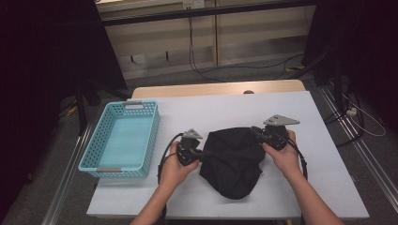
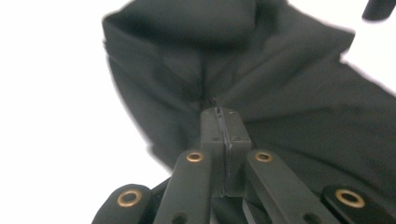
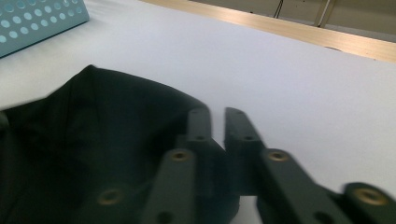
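Observation:
A black cloth lies crumpled in the middle of the white table. My left gripper is at the cloth's left edge. In the left gripper view its jaws are pressed together, with a fold of the black cloth pinched between them. My right gripper is at the cloth's upper right corner. In the right gripper view that gripper shows a thin slit at the tips, and the black cloth bunches around and between the pads lower down.
A light blue perforated basket stands on the table's left side; its corner also appears in the right gripper view. A wooden strip runs along the table's far edge. Cables lie on the floor behind and to the right.

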Tool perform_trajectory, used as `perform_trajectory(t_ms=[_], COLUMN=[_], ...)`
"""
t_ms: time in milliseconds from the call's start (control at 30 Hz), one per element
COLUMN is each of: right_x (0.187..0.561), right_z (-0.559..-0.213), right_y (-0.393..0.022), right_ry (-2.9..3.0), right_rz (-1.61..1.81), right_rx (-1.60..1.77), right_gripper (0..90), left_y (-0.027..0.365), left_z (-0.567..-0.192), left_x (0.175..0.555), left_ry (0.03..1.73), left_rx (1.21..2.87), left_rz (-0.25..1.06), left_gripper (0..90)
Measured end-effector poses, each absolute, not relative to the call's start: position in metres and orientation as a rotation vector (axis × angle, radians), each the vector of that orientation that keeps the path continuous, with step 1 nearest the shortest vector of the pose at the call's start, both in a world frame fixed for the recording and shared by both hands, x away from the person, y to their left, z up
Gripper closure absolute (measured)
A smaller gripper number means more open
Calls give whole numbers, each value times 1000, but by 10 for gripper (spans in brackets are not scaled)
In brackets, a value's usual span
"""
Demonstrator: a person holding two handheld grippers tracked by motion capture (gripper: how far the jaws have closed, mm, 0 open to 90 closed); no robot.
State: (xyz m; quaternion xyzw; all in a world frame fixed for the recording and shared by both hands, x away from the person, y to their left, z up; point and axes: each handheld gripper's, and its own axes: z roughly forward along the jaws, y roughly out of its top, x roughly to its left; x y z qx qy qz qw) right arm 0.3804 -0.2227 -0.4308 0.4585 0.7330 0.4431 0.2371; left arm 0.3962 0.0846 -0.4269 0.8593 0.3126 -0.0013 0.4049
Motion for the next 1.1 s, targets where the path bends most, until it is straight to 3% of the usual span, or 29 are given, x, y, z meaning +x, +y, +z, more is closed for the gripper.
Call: perform_trajectory(t_ms=[67,167,300,800,967,1033,1100], right_x=[380,377,372,374,374,374,374], right_z=[-431,-429,-428,-451,-461,-461,-462], right_y=[-222,-218,-218,-195,-189,-190,-191], right_ry=[2014,2025,2069,2253,2310,2300,2294], right_rz=[1216,1230,1229,1154,1082,1095,1120], right_rx=[1252,1260,1246,1262,1262,1265,1284], right_gripper=[758,621,544,454,515,644,714], left_y=[102,117,129,150,145,142,139], left_z=[-416,-410,-407,-398,-398,-399,-401], left_x=[401,405,408,411,409,408,408], left_ry=[827,872,910,998,968,961,957], left_rx=[2135,2109,2088,2052,2069,2068,2070], left_rz=[46,78,114,193,169,159,146], left_gripper=[900,900,900,900,899,898,897])
